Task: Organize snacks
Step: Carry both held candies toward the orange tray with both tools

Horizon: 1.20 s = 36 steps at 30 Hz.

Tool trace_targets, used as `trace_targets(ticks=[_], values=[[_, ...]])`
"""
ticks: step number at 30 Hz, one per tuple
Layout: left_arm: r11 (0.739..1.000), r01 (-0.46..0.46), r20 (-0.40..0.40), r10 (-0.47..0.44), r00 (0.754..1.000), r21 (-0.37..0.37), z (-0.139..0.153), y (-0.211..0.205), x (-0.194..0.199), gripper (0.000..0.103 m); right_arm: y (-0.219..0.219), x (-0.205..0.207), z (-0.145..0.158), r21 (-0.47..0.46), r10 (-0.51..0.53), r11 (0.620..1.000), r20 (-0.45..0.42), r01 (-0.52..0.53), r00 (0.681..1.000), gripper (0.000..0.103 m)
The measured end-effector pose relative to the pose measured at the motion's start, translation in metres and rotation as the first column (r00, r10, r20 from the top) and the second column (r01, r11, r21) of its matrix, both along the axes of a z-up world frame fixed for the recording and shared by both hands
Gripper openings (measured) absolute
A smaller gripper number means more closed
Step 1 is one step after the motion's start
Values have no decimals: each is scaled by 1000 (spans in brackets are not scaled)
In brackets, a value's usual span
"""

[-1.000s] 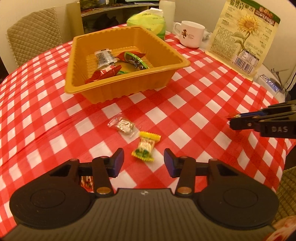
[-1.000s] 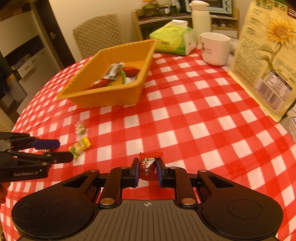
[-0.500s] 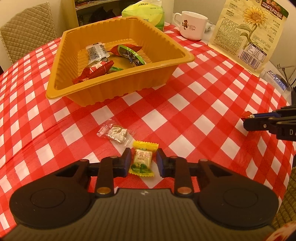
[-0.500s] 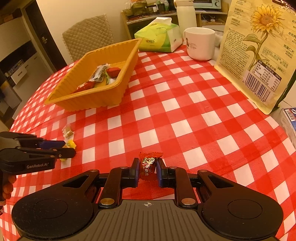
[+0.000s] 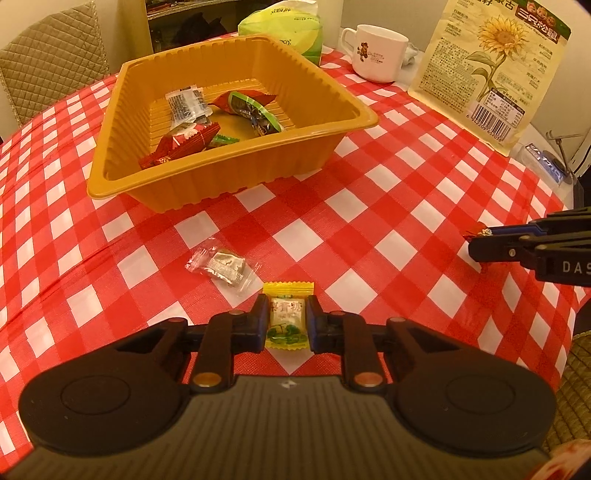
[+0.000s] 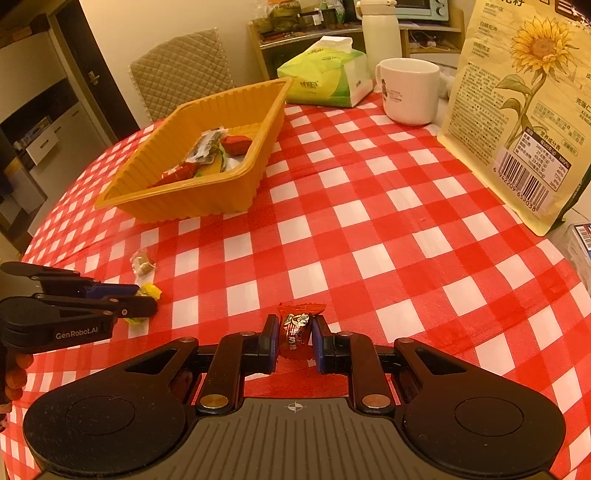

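A red-and-white checked cloth (image 5: 369, 192) covers the bench (image 6: 369, 206), and on it, toward the far left, sits an orange plastic tray (image 5: 317, 122) with ribbed walls, holding several wrapped snacks: a red packet (image 5: 181, 142), a clear-and-dark wrapper (image 5: 184, 105) and a red-and-green one (image 5: 247, 109). At the far right a tall sunflower-seed bag (image 5: 491, 70) stands upright, with a white mug (image 5: 376, 51) and a green tissue pack (image 5: 288, 27) behind the tray. A quilted chair back (image 6: 181, 74) shows beyond the bench edge. The left tool (image 5: 286, 323) is closed on a yellow-and-green candy (image 5: 286, 319), its two fingers pressing the wrapper's sides low over the cloth. Just ahead and left of it, a clear-wrapped candy (image 5: 221, 266) lies loose on the cloth, apart from the tray. The right tool (image 6: 294, 341) grips a red candy (image 6: 295, 330) between its blue-padded fingers, held near the cloth at the near side of the bench; seen from the left wrist, it sits off to the right, well apart from the left tool.
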<state>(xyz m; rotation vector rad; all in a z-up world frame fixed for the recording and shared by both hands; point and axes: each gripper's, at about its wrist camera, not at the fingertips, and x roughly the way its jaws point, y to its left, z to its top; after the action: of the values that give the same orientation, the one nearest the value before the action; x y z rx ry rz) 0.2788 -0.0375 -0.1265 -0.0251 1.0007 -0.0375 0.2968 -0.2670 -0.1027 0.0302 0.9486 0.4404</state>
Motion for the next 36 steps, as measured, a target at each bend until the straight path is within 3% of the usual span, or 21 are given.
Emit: trace_targets(ticks=[22, 36], values=[[998, -64, 142, 68, 988, -29, 69, 31, -7, 19, 28, 25, 29, 98, 93, 991, 16, -94, 996, 19], [991, -134, 210, 129, 969, 10, 89, 61, 58, 19, 69, 95, 64, 94, 159, 980, 138, -173, 977, 19]])
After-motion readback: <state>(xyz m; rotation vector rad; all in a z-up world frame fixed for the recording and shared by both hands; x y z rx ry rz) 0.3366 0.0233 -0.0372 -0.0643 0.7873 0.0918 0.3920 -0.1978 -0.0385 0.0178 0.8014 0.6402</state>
